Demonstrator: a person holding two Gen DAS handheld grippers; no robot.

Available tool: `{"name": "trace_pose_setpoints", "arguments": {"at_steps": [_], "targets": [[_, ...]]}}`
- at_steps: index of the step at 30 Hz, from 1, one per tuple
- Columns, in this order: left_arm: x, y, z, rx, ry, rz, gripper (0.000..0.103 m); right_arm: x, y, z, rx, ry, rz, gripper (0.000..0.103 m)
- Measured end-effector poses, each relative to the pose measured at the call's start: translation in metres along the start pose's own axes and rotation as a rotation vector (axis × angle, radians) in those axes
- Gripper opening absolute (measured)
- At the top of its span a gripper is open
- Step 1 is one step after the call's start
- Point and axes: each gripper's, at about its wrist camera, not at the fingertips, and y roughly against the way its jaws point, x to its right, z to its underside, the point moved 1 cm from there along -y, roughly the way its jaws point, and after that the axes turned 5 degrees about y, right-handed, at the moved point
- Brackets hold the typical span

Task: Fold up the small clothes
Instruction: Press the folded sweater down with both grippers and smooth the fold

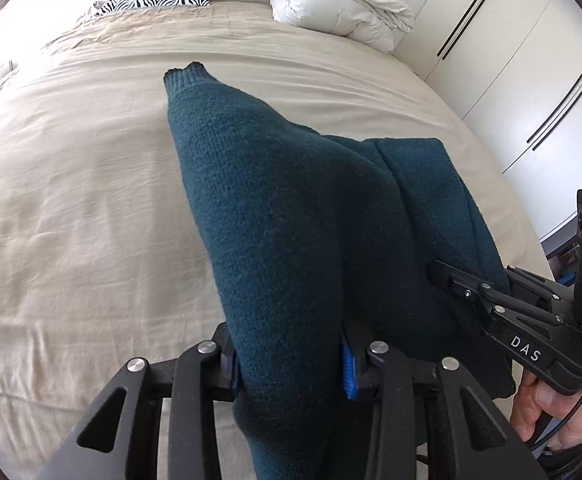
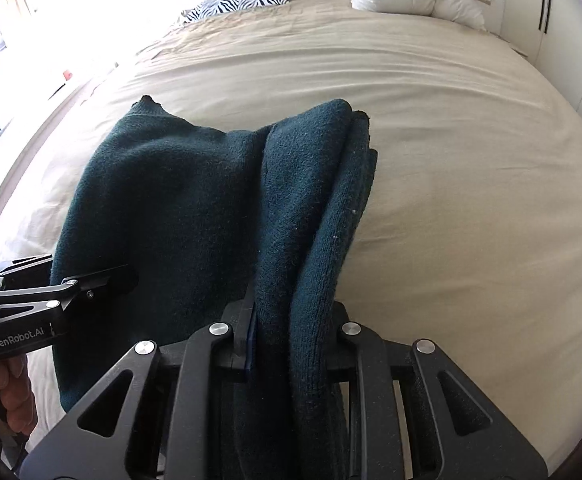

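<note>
A wide bed (image 1: 71, 184) with a beige sheet fills both views. Built-in white wardrobes (image 1: 531, 80) with dark bar handles stand along its side at two o'clock in the left wrist view. A bunched white duvet (image 1: 339, 4) lies at the head of the bed at one o'clock, and a zebra-print pillow (image 1: 159, 0) lies flat at eleven o'clock.

A dark teal knitted sweater (image 1: 283, 216) hangs between the two tools, lifted at its near edge while its far part, ending in a ribbed cuff at twelve o'clock, trails onto the sheet.

The left gripper (image 1: 291, 364) has its jaws narrowed onto a thick bunch of the sweater at six o'clock, blue pads pressing the knit on both sides. The right gripper (image 2: 291, 344) likewise clamps several folded layers of the sweater. In the left wrist view it reaches in from four o'clock, and a hand (image 1: 547, 408) grips its handle.
</note>
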Motion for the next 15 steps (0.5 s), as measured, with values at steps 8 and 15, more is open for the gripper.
{"name": "trace_pose_setpoints", "arguments": {"at_steps": [8,15], "targets": [[-0.035,0.085,0.093,0.05,-0.002,-0.054,0.038,-0.082,0.074,0.075,0.056,0.04,-0.104,0.019],[-0.084,0.108,0.143,0.027,0.053,-0.099,0.039,-0.149,0.074,0.127,0.006,0.087,-0.178,0.019]]}}
